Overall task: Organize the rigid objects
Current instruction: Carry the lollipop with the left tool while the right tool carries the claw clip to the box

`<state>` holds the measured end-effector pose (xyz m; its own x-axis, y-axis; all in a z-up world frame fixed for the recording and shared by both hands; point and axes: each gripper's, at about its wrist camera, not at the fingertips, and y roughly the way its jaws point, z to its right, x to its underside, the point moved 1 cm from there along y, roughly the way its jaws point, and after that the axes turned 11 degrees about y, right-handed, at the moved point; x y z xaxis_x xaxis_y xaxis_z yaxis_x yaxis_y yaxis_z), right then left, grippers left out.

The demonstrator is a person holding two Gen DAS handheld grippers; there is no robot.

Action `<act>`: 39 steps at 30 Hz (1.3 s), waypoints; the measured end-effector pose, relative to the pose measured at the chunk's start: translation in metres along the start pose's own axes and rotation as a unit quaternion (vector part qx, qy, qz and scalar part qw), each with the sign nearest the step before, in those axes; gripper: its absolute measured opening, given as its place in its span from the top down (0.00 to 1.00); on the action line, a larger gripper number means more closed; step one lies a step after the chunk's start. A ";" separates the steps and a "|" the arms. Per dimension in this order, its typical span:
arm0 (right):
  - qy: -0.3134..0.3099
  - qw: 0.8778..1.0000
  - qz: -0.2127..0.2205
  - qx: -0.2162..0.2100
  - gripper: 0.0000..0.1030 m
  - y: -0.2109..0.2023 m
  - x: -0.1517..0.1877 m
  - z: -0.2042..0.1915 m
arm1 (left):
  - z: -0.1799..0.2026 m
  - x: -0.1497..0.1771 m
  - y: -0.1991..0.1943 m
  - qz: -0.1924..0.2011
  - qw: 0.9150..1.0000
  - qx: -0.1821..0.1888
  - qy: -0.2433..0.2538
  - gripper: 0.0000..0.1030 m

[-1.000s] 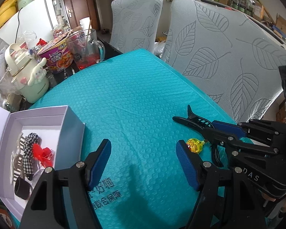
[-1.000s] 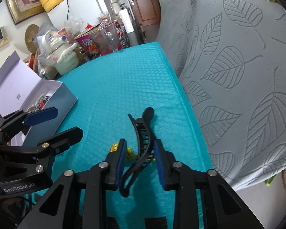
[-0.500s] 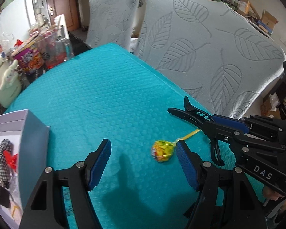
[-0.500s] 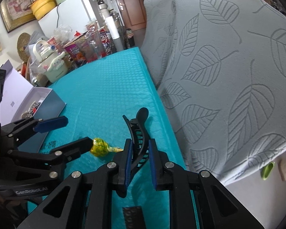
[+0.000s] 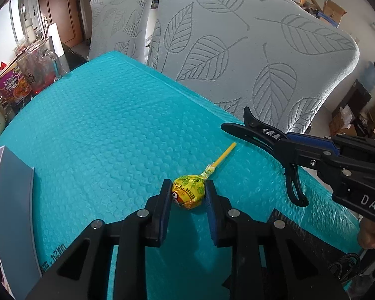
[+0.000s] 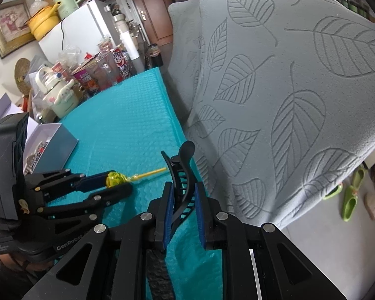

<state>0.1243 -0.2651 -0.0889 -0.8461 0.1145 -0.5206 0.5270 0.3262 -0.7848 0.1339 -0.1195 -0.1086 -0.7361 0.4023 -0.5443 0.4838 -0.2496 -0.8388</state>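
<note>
Left gripper [image 5: 188, 195] low over the table [image 5: 107, 130], fingers [image 5: 165, 201] pinching the yellow lollipop [image 5: 188, 193] head on both sides, stick pointing off to 1 o'clock and lying on the teal mat; grip at the head likely because it's the only bulky part to catch. Right gripper [image 6: 182, 207] at 3 o'clock of it, fingers pressed on a black hair clip [image 6: 183, 175], clip tip sticking forward past the fingers and off the table, probably held for carrying. Further left at 9 o'clock, open white box [image 5: 15, 200] with small items inside, likely the drop target. Chairs [image 5: 249, 57] beyond the far table edge.
</note>
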 end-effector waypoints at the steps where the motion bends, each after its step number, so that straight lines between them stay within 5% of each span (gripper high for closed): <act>1: 0.000 1.000 0.001 -0.001 0.84 -0.001 0.000 -0.001 | 0.000 0.001 -0.003 0.001 1.000 -0.001 -0.002 0.75; 29: -0.058 0.997 0.010 -0.052 0.84 -0.043 0.055 -0.085 | -0.020 0.066 -0.112 0.050 0.994 -0.088 -0.049 0.75; 39: -0.087 0.993 0.007 -0.085 0.94 -0.042 0.081 -0.124 | -0.039 0.107 -0.140 0.056 0.989 -0.111 -0.078 0.75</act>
<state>0.0236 -0.1533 -0.0559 -0.8047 -0.0398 -0.5924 0.5044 0.4804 -0.7175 0.0058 -0.0071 -0.0486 -0.7280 0.2380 -0.6430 0.6457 -0.0775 -0.7597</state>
